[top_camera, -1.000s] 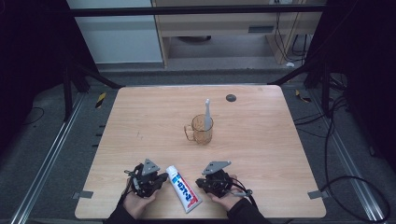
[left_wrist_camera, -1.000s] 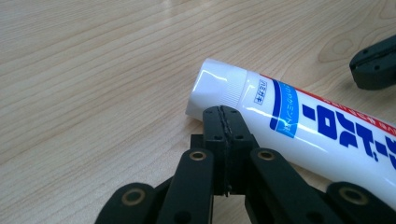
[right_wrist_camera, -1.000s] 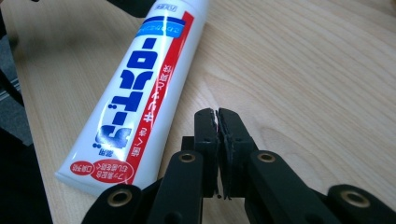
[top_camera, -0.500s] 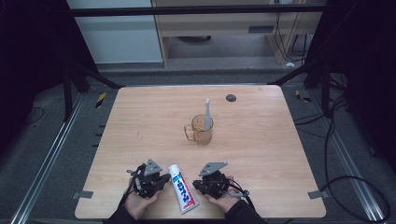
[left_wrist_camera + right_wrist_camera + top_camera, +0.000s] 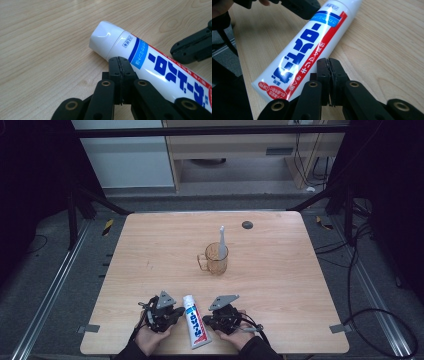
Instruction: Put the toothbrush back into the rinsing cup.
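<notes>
Toothpaste tube (image 5: 194, 321) flat on table | left hand-held gripper (image 5: 119, 65) jaws pressed together, empty | right hand-held gripper (image 5: 329, 67) likewise

A glossy white plastic toothpaste tube (image 5: 160, 67) with a ribbed cap lies on a matt, pale wood-grain counter (image 5: 150, 250). Both tools' jaws are matt black plastic; an amber, see-through plastic mug (image 5: 216, 260) stands farther off.

A lab recording bay.
Dark frame struts (image 5: 90, 202), floor rails (image 5: 47, 295) and loose cables (image 5: 372, 315) ring one wooden table (image 5: 150, 250).
</notes>
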A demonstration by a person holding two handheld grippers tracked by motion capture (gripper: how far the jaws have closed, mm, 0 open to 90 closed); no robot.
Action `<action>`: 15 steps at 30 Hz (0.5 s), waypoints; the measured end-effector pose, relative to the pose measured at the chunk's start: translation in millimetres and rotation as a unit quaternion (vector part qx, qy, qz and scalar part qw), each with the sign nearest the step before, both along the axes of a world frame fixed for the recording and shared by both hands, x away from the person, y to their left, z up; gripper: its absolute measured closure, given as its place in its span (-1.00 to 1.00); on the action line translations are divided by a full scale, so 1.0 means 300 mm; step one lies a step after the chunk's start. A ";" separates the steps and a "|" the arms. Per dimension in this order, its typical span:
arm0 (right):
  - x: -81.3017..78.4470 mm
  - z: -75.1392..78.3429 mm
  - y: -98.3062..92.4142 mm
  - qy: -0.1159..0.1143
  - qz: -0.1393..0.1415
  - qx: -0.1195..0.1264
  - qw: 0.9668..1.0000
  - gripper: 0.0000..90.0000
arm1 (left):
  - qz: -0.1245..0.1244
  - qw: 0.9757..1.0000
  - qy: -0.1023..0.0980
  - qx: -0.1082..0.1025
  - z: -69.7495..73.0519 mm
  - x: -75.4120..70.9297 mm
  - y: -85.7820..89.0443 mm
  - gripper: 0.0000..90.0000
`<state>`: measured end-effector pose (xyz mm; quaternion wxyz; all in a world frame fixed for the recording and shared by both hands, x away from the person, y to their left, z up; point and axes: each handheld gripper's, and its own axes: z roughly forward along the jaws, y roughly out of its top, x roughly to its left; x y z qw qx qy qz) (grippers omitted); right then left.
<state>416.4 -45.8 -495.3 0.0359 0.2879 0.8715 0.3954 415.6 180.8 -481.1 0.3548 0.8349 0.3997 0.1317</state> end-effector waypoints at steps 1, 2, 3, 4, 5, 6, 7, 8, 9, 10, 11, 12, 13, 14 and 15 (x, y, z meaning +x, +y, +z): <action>-0.001 0.000 0.002 0.000 0.000 -0.001 1.000 0.94 | 0.001 1.000 -0.001 -0.003 -0.001 0.002 -0.004 0.99; 0.000 -0.001 0.003 0.000 0.002 0.000 1.000 0.94 | 0.001 1.000 -0.001 -0.003 -0.001 0.002 -0.004 0.99; -0.001 -0.001 0.006 0.000 0.001 0.000 1.000 0.95 | -0.001 1.000 -0.001 -0.003 -0.001 0.009 -0.009 0.99; -0.001 -0.002 0.008 0.000 0.001 0.000 1.000 0.95 | 0.000 1.000 0.000 -0.005 -0.002 0.013 -0.012 0.99; -0.001 -0.002 0.008 0.000 0.001 0.000 1.000 0.95 | 0.000 1.000 0.000 -0.005 -0.002 0.013 -0.012 0.99; -0.002 -0.001 0.011 -0.001 0.001 0.000 1.000 0.95 | -0.003 1.000 0.001 -0.004 -0.003 0.022 -0.016 0.99; -0.002 -0.001 0.013 -0.001 0.001 0.001 1.000 0.95 | -0.003 1.000 0.001 -0.004 -0.003 0.022 -0.016 0.99; -0.002 -0.001 0.013 -0.001 0.001 0.001 1.000 0.95 | -0.002 1.000 0.001 -0.006 -0.004 0.026 -0.018 0.99; -0.002 -0.001 0.014 -0.002 0.001 0.001 1.000 0.96 | -0.002 1.000 0.001 -0.006 -0.004 0.029 -0.021 0.99; -0.002 -0.002 0.017 -0.003 0.000 0.002 1.000 0.96 | -0.003 1.000 0.000 -0.007 -0.004 0.032 -0.023 0.99; -0.002 -0.003 0.019 -0.003 -0.001 0.003 1.000 0.96 | -0.005 1.000 -0.001 -0.005 -0.004 0.035 -0.023 0.99; -0.002 -0.002 0.022 -0.002 -0.001 0.002 1.000 0.96 | -0.005 1.000 0.000 -0.008 -0.005 0.040 -0.026 0.99; -0.002 -0.003 0.023 -0.004 0.001 0.003 1.000 0.96 | -0.005 1.000 0.000 -0.008 -0.005 0.040 -0.026 0.99; -0.002 -0.003 0.025 -0.004 0.001 0.004 1.000 0.97 | -0.005 1.000 0.000 -0.012 -0.005 0.045 -0.028 0.99; -0.003 -0.003 0.028 -0.004 -0.001 0.005 1.000 0.97 | -0.006 1.000 0.001 -0.013 -0.006 0.047 -0.028 0.99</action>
